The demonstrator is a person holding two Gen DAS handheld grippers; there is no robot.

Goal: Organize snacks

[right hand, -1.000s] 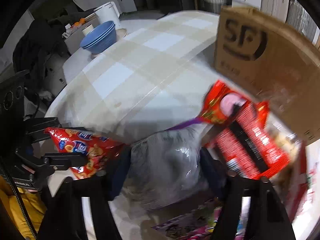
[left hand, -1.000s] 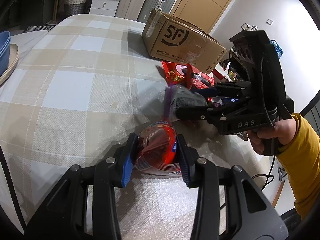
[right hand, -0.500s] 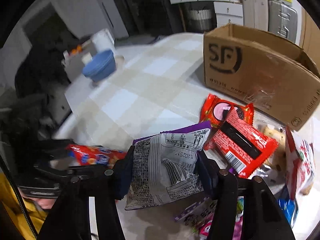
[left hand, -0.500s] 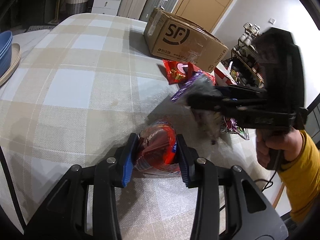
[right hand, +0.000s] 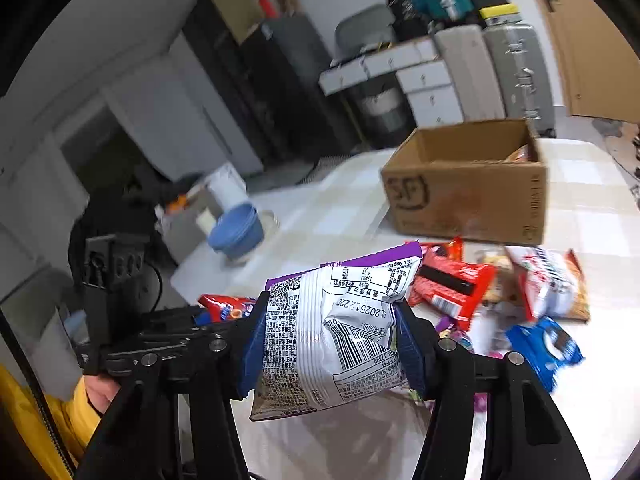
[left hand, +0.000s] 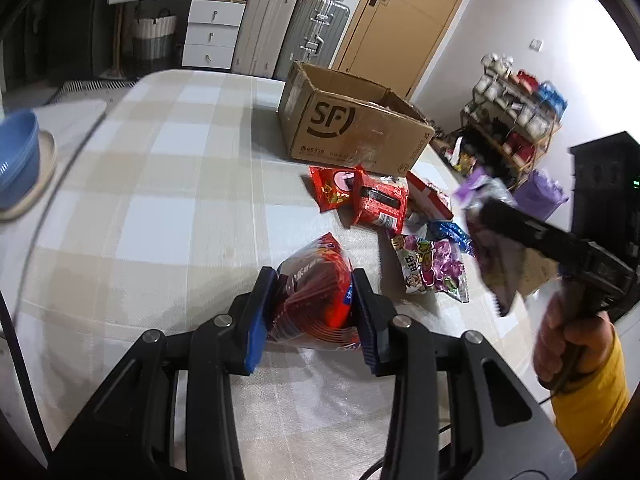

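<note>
My left gripper (left hand: 313,312) is shut on a red snack bag (left hand: 316,296) just above the checked tablecloth (left hand: 168,208). My right gripper (right hand: 330,340) is shut on a purple and silver snack bag (right hand: 340,328) and holds it in the air above the table; it also shows at the right of the left wrist view (left hand: 484,216). The open SF cardboard box (left hand: 352,128) stands at the far side of the table, and it shows in the right wrist view (right hand: 468,184). Loose snack packets lie in front of it: red ones (left hand: 360,196), a purple one (left hand: 432,268), a blue one (right hand: 544,344).
A blue bowl (left hand: 16,160) on a plate stands on a side surface at the left. Drawers, suitcases (left hand: 312,36) and a door are behind the table. A shelf rack (left hand: 516,120) stands at the right.
My right gripper has lifted the purple and silver bag off the snack pile and swung it up and to the right. My left gripper has risen slightly with the red bag.
</note>
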